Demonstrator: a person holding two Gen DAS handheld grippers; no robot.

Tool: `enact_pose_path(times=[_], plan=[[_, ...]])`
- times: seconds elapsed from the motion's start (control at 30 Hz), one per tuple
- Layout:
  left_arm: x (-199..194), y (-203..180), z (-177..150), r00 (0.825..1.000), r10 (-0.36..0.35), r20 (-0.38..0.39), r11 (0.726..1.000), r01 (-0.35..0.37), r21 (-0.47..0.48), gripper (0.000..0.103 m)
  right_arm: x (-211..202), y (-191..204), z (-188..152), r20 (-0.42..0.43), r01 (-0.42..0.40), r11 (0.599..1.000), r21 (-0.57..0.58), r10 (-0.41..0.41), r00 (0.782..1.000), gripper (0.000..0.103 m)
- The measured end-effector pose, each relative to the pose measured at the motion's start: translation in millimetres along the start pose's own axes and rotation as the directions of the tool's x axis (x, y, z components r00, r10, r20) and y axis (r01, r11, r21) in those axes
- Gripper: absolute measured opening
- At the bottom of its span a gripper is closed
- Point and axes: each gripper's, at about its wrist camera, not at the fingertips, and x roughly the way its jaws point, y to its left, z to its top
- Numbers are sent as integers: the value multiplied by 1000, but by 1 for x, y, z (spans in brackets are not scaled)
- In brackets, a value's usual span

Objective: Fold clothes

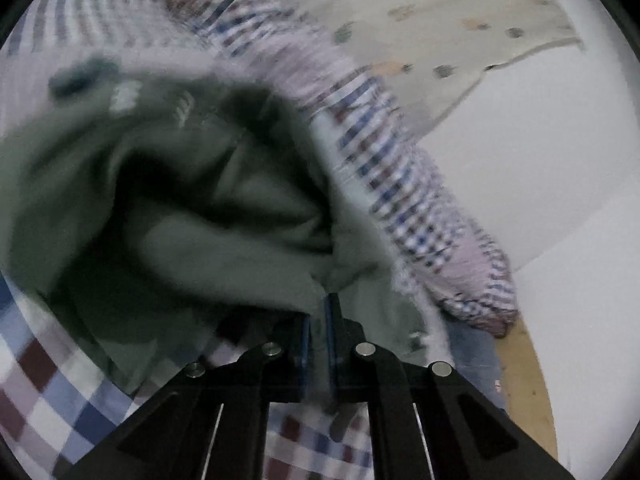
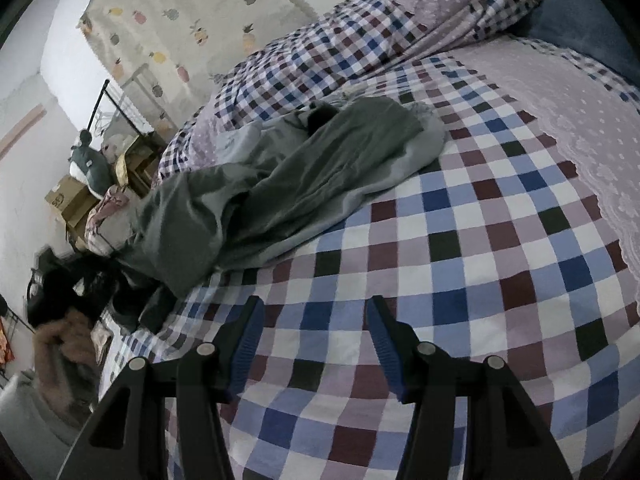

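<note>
Grey-green garment (image 2: 304, 172) lies crumpled on the checked bed (image 2: 460, 264), bunched in loose ridges with no clean fold showing, so the folding looks barely begun. Left tool (image 1: 319, 320) has its jaws pinched nearly together on a bit of that cloth, which billows close before the blurred lens. Right tool (image 2: 314, 324) hangs wide open and empty over bare bedcover, near the garment but apart from it. A heaped checked quilt (image 2: 320, 52) crowds the far edge and leaves less flat room; dark clutter (image 2: 80, 288) sits beside the bed.
</note>
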Motion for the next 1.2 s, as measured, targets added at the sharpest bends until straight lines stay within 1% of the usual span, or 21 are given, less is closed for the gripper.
enact_pose_path(times=[0.07, 0.17, 0.3, 0.37, 0.43, 0.47, 0.5, 0.57, 0.6, 0.63, 0.7, 0.73, 0.77, 0.83, 0.9, 0.97, 1.03, 1.1, 1.13, 1.17, 1.2], plan=[[-21, -2, 17, 998, -45, 49, 999, 46, -15, 5, 1, 6, -2, -4, -3, 1000, -26, 3, 1000, 58], [-65, 5, 39, 984, -81, 159, 995, 88, -41, 5, 2, 15, -5, -6, -13, 998, -62, 12, 1000, 58], [-131, 31, 79, 940, -93, 327, 988, 128, -89, 4, 2, 29, -8, -9, -41, 993, -111, 41, 999, 58], [-172, 53, 100, 899, -56, 435, 985, 120, -122, 4, 2, 36, -9, -10, -58, 989, -133, 57, 998, 58], [-212, 78, 117, 846, 33, 531, 981, 73, -177, 4, 2, 41, -10, -11, -74, 986, -150, 73, 997, 58], [-232, 94, 119, 808, 109, 578, 975, 27, -221, 4, 2, 44, -11, -11, -82, 984, -158, 81, 997, 58], [-247, 111, 123, 762, 207, 613, 962, -47, -267, 4, 2, 46, -11, -14, -85, 983, -165, 84, 996, 58], [-255, 140, 129, 700, 363, 615, 925, -195, -325, 5, 4, 49, -13, -22, -90, 981, -174, 87, 996, 58], [-251, 153, 130, 688, 438, 578, 895, -270, -357, 5, 5, 50, -14, -27, -91, 980, -178, 88, 996, 58], [-242, 172, 132, 681, 534, 501, 840, -357, -410, 5, 6, 51, -14, -33, -91, 979, -182, 86, 996, 58], [-230, 192, 128, 708, 586, 393, 790, -392, -472, 13, 9, 54, -16, -44, -91, 977, -192, 84, 996, 58], [-224, 198, 126, 718, 602, 349, 770, -407, -491, 35, 11, 56, -17, -49, -91, 976, -199, 83, 995, 58], [-218, 197, 123, 722, 614, 319, 758, -427, -493, 64, 12, 57, -19, -54, -93, 974, -204, 84, 995, 58], [-213, 185, 115, 717, 617, 323, 763, -445, -469, 82, 15, 61, -22, -65, -98, 971, -216, 86, 994, 58], [-213, 163, 103, 699, 640, 320, 757, -500, -420, 83, 17, 65, -25, -75, -101, 968, -228, 86, 993, 58], [-210, 144, 90, 707, 629, 323, 774, -527, -351, 84, 18, 70, -29, -83, -97, 964, -249, 79, 993, 58], [-211, 117, 73, 732, 599, 323, 800, -545, -250, 84, 17, 73, -31, -84, -103, 960, -260, 84, 993, 58], [-192, 88, 58, 784, 539, 307, 838, -537, -99, 84, 16, 76, -31, -85, -113, 958, -265, 93, 992, 58], [-178, 77, 55, 804, 517, 293, 845, -535, -25, 84, 16, 77, -32, -86, -117, 956, -268, 98, 992, 58], [-163, 66, 50, 814, 508, 282, 837, -544, 59, 84, 15, 78, -32, -85, -119, 956, -270, 99, 991, 58], [-147, 56, 50, 805, 523, 279, 807, -573, 143, 84, 14, 79, -32, -85, -121, 955, -270, 101, 991, 58]])
